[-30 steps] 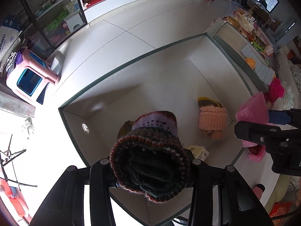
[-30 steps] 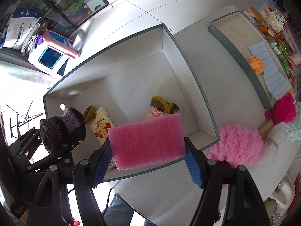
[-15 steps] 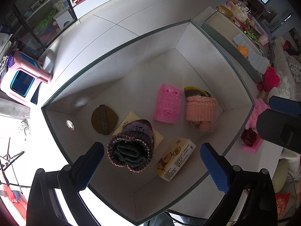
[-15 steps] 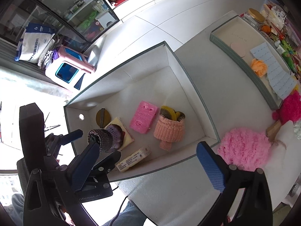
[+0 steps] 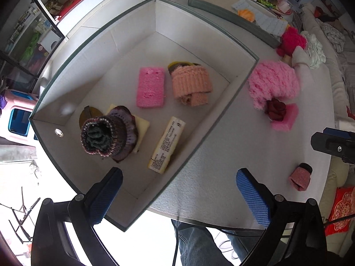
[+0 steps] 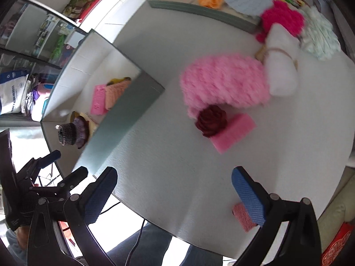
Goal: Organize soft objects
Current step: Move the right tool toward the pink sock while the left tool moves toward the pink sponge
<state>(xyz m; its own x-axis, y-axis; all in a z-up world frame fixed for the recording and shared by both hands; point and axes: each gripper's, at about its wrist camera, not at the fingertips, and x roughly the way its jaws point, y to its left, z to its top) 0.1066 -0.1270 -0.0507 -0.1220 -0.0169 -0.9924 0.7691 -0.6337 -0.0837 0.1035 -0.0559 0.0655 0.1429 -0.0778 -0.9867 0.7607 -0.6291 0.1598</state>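
Observation:
A white, grey-rimmed box (image 5: 226, 108) holds a dark knitted roll (image 5: 108, 134), a pink sponge (image 5: 150, 87), a peach knitted roll (image 5: 190, 83) and a yellow tissue pack (image 5: 167, 147). My left gripper (image 5: 178, 196) is open and empty over the box's near corner. My right gripper (image 6: 175, 196) is open and empty above the table. On the table lie a fluffy pink cloth (image 6: 224, 82), a dark red rose (image 6: 212, 120) on a pink sponge block (image 6: 233, 133), a white pillow (image 6: 280, 66) and a small pink roll (image 6: 243, 217), half behind my right fingertip.
A second grey-rimmed tray (image 5: 230, 14) with an orange flower (image 5: 246, 14) stands at the back. A magenta fluffy ball (image 6: 281, 20) and white knitwear (image 6: 321, 37) lie at the far right. The person's legs (image 5: 199, 241) are below the table edge.
Both grippers opened and let go: the dark knitted roll and the pink sponge now lie in the box. Both grippers then swung right, the right one out over the table.

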